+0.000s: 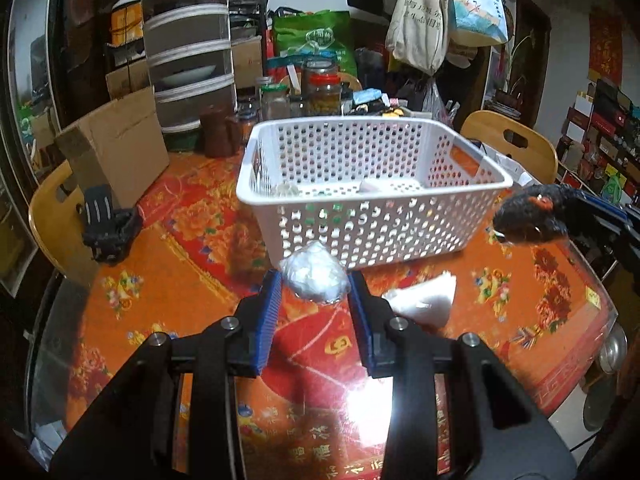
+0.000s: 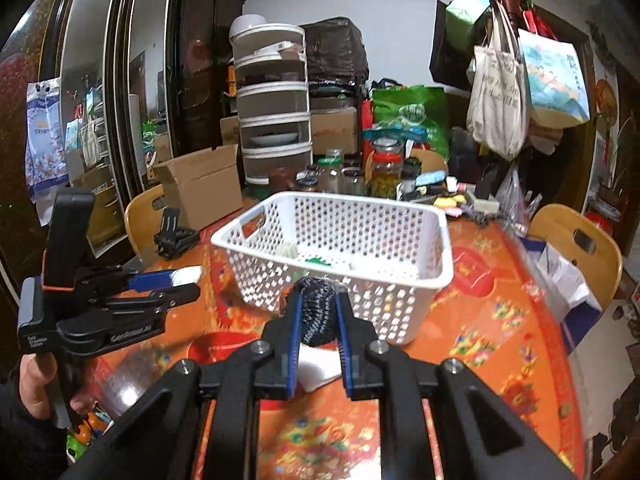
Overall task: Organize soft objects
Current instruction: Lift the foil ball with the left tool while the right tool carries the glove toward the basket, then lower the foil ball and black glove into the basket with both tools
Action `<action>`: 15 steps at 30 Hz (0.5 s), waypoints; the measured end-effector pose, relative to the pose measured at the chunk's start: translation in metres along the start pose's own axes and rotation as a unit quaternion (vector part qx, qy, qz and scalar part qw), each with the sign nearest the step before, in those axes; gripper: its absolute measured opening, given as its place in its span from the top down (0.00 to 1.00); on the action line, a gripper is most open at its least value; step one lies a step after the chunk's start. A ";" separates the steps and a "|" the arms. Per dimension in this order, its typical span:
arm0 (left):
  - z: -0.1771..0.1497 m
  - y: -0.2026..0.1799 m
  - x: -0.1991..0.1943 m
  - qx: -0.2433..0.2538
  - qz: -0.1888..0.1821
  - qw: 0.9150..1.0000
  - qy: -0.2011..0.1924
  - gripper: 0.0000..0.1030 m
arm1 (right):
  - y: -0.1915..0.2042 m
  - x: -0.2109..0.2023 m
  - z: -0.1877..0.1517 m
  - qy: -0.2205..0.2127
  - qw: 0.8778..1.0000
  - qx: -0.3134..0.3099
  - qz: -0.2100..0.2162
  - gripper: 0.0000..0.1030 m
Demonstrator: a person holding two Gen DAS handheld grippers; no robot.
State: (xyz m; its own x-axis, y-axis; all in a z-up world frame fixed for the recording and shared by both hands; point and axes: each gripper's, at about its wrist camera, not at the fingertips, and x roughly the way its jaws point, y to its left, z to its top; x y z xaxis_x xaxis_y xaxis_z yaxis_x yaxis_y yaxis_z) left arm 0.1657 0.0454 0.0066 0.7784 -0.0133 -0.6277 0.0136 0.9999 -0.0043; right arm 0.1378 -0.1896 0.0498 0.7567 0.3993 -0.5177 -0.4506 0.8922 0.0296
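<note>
We log left claw (image 1: 314, 286) pinching one white wad (image 1: 316, 278), right claw (image 2: 318, 312) pinching one black knit piece (image 2: 316, 310), both before one white basket (image 1: 372, 196), one white cloth (image 1: 424, 300) on the surface (image 1: 160, 288) beside the left claw.

Left gripper (image 1: 316, 280) is held forward, jaws clamped on something white; right gripper (image 2: 319, 312) is pinched narrow around something dark.

This is a room in someone's home, full of stuff. The tabletop (image 1: 168, 280) has a bright red and orange flower cloth. Food jars (image 2: 386, 168) stand at the back. Cloth bags (image 2: 498, 104) hang on a coat rack. Cardboard boxes (image 1: 120, 148), wooden chairs (image 2: 576, 248) and a tall mirrored wardrobe (image 2: 120, 100) stand around.
</note>
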 end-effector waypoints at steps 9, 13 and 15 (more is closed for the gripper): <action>0.051 -0.009 -0.008 0.005 0.000 1.000 -0.021 0.69 | -0.012 0.011 0.036 -0.005 1.000 -0.010 -0.013 0.86; 0.074 -0.008 -0.004 0.003 -0.001 1.000 -0.025 0.69 | -0.019 0.021 0.048 -0.002 1.000 -0.007 -0.017 0.86; 0.085 -0.009 0.001 0.003 -0.002 1.000 -0.025 0.69 | -0.024 0.027 0.056 0.000 1.000 -0.005 -0.021 0.86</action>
State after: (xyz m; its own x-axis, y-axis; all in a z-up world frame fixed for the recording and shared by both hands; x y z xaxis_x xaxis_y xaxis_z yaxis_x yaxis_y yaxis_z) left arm 0.2193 0.0365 0.0723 0.8087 -0.0173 -0.5880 0.0201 0.9998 -0.0018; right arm 0.1954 -0.1879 0.0825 0.7753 0.3614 -0.5179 -0.4232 0.9060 -0.0012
